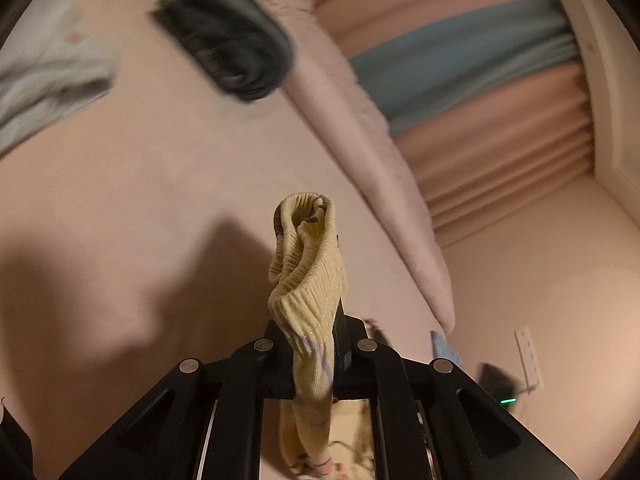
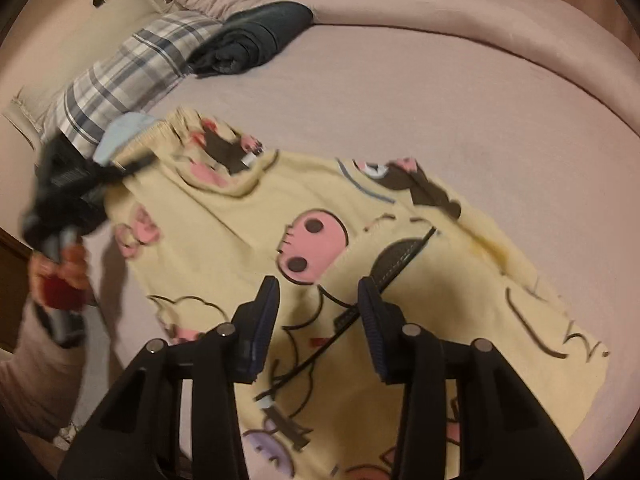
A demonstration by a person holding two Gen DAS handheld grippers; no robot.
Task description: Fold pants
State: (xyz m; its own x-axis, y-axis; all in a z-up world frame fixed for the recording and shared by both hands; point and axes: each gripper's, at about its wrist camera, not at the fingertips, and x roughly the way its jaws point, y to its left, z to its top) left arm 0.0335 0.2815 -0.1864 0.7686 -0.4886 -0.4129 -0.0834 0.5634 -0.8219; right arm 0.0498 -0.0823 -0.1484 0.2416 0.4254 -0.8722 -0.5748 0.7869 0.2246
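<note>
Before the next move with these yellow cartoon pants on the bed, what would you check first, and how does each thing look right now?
1. Left gripper clamped on the pants: ok, ribbed yellow fabric is pinched between its fingers.
2. Right gripper has hold of fabric: not ok, its jaws stand apart above the pants with nothing pinched.
3. Pants spread flat: not ok, the waistband end is lifted and bunched.
4. Room on the bed sheet for folding: ok, bare sheet lies beyond the pants.
5. Other clothes out of the way: ok, the dark folded garment and plaid garment lie apart.
</note>
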